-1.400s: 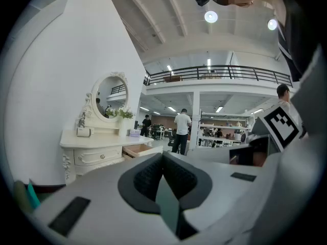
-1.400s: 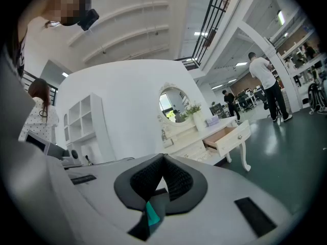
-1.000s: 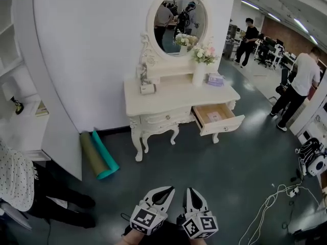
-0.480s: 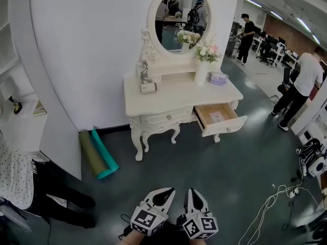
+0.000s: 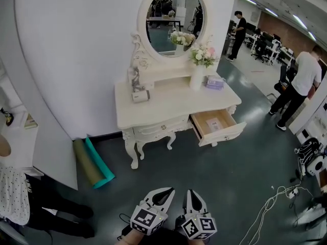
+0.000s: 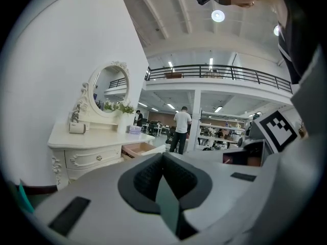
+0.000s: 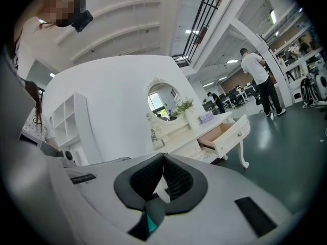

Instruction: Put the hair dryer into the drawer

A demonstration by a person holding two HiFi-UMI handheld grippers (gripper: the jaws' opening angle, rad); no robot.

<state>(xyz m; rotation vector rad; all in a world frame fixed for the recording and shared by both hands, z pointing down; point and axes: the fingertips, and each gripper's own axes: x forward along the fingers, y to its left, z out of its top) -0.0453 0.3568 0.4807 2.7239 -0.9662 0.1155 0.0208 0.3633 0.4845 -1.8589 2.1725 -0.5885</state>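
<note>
1. Head view: our left gripper [image 5: 162,194] and right gripper [image 5: 193,197] are closed and empty, well apart from the dresser [image 5: 173,105]. The hair dryer [image 5: 139,96] lies on top, and the drawer [image 5: 227,133] is open.
2. Left gripper view: jaws together, nothing held.
3. Right gripper view: same. We judge the pickup and placing remain.

Hair dryer [image 5: 139,96] on dressing table [image 5: 171,107], drawer [image 5: 223,136] pulled out right

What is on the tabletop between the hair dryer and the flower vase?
Nothing. In the head view, the stretch of tabletop between the hair dryer and the vase is bare.
</note>
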